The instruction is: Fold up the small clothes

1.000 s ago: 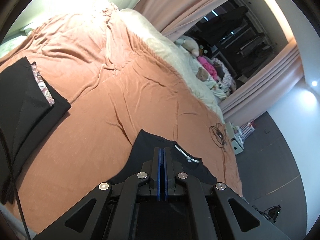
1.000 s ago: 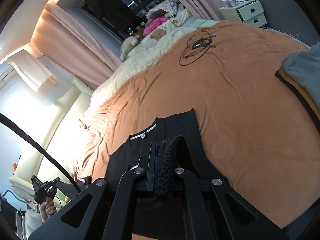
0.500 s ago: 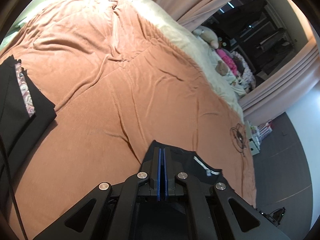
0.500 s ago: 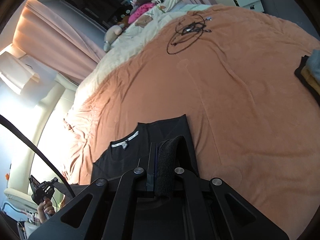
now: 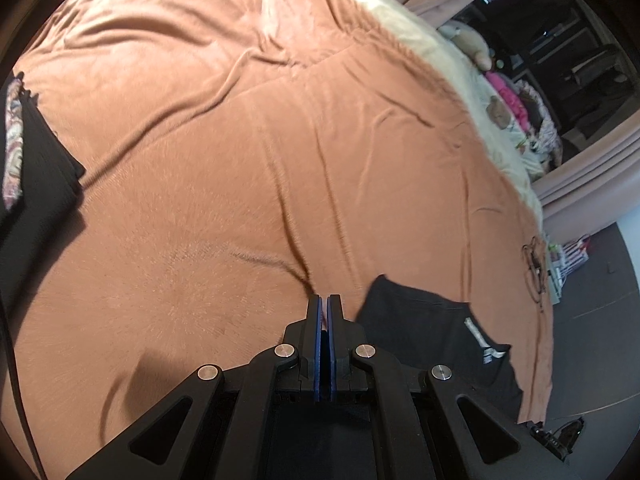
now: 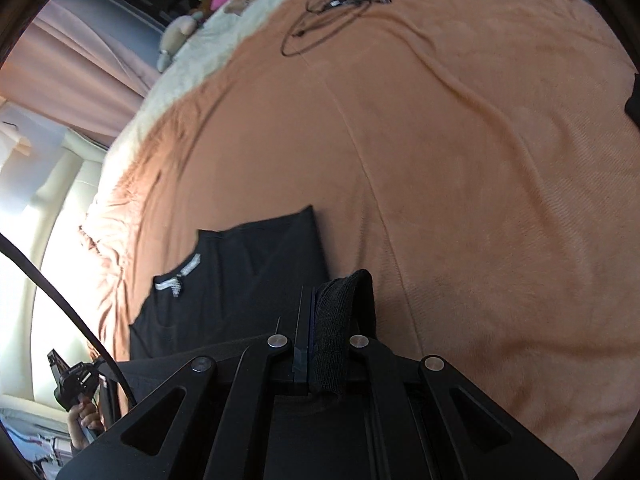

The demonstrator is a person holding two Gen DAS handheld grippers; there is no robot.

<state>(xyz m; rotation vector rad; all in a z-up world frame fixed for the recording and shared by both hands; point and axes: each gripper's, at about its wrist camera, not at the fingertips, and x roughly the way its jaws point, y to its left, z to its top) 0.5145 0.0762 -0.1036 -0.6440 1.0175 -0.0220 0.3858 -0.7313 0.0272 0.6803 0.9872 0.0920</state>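
bedspread (image 5: 248, 168), rust-coloured and creased, covers the bed across both views. black shirt (image 6: 240, 276) lies flat on it near the bottom edge, its white neck label (image 6: 178, 276) facing up. left tool (image 5: 324, 308) has its blue pads pressed together, nothing visible between them, just beside the shirt's corner. right tool (image 6: 310, 300) is pressed shut, pinching a fold of the shirt's dark fabric against one finger. black folded pile (image 5: 28, 160) with a patterned strip sits at the left edge, well apart. coiled cable (image 6: 332, 8) lies at the far end of the bed. soft toys (image 5: 500, 92) line the far edge by the curtain (image 6: 68, 76).
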